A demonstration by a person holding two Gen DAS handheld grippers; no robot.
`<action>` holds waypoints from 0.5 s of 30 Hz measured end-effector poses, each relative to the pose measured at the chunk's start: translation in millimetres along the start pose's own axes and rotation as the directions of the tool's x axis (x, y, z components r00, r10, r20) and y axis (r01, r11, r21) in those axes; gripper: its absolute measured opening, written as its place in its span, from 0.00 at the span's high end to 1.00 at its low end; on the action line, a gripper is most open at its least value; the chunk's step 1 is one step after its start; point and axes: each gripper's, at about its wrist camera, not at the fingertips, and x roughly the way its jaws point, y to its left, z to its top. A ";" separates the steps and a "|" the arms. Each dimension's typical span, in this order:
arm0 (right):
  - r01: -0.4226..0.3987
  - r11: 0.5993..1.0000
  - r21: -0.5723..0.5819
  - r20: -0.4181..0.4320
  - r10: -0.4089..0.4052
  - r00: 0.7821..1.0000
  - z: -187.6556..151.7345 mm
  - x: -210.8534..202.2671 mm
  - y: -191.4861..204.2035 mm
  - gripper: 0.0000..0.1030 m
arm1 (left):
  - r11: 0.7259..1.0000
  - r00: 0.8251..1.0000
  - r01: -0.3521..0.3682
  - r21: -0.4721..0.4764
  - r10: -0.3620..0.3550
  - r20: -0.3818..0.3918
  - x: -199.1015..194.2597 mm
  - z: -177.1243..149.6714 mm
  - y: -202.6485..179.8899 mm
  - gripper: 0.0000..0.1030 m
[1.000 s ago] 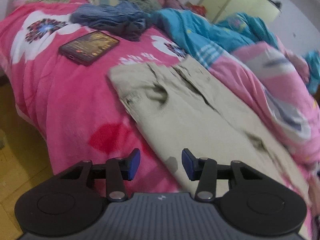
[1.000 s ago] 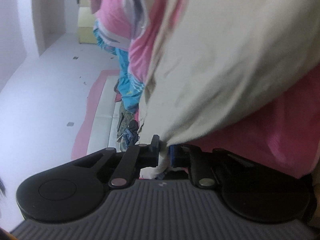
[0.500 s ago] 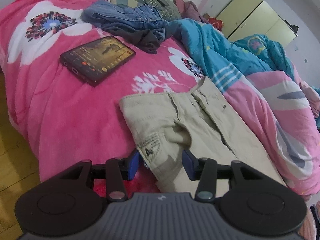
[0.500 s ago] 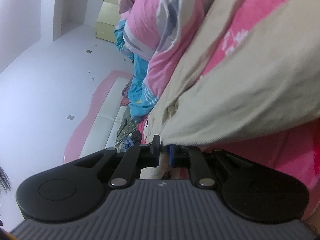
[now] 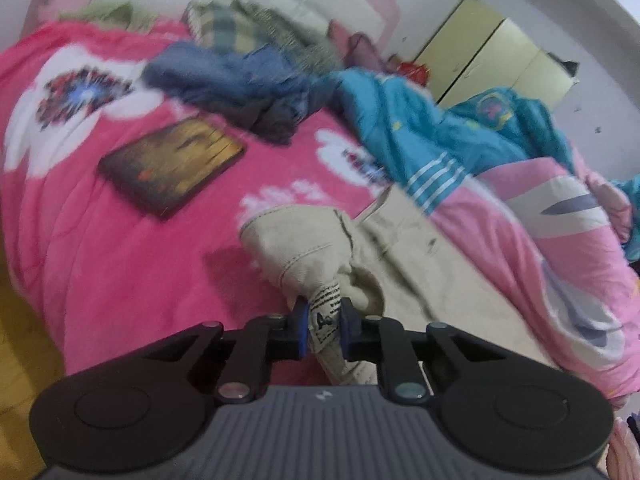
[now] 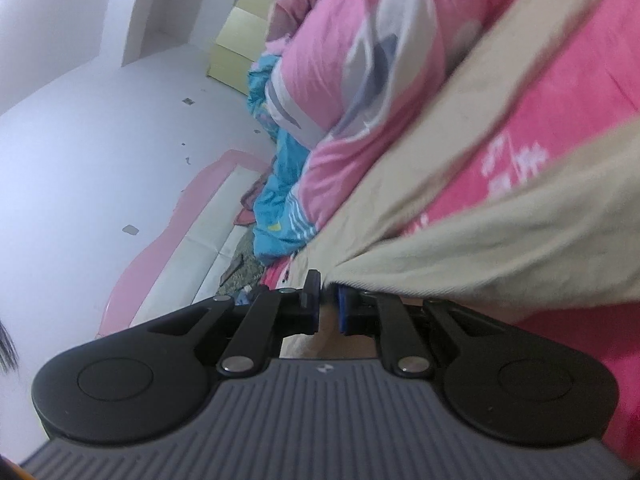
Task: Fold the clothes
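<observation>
Moved: our left tongs [image 5: 323,326] have just been closing and now pinch the labelled waist corner of the beige cotton trousers [image 5: 400,280], which has lifted off the pink floral fleece blanket [image 5: 120,260] on the bed. Right tongs [image 6: 329,308]: clamped nearly shut on the trousers' leg hem [image 6: 500,256], raised, so we judge we can carry it over for the fold. Farther: dark tablet [image 5: 172,166], heap of blue clothes [image 5: 240,80], teal quilt [image 5: 440,128].

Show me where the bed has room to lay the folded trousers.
Bare blanket lies between the phone, the trousers and the bed's near edge. Beyond the phone, the clothes pile and blue quilt crowd it.
</observation>
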 end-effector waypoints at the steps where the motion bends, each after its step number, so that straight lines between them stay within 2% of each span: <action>1: -0.004 1.000 -0.012 0.009 0.004 1.000 5.3 2.0 2.0 0.94 | 1.000 1.000 0.016 0.003 -0.016 0.011 -0.2 4.0 -5.8 0.85; 5: -0.024 0.998 -0.061 0.047 0.027 0.999 35.6 16.6 9.8 0.94 | 0.996 0.996 0.086 0.031 -0.087 0.036 10.5 28.9 -38.3 0.85; 8: -0.045 0.997 -0.064 0.067 0.049 0.997 61.2 31.7 10.3 0.94 | 0.991 0.992 0.108 0.076 -0.112 0.054 27.9 48.7 -69.7 0.86; 11: -0.066 0.996 -0.052 0.082 0.070 0.994 90.4 54.6 6.0 0.95 | 0.988 0.993 0.109 0.111 -0.114 0.040 58.2 66.4 -98.6 0.86; 15: -0.069 0.998 -0.005 0.078 0.069 0.995 129.2 99.6 -9.5 0.95 | 0.987 0.997 0.080 0.140 -0.080 -0.008 112.8 85.0 -128.5 0.86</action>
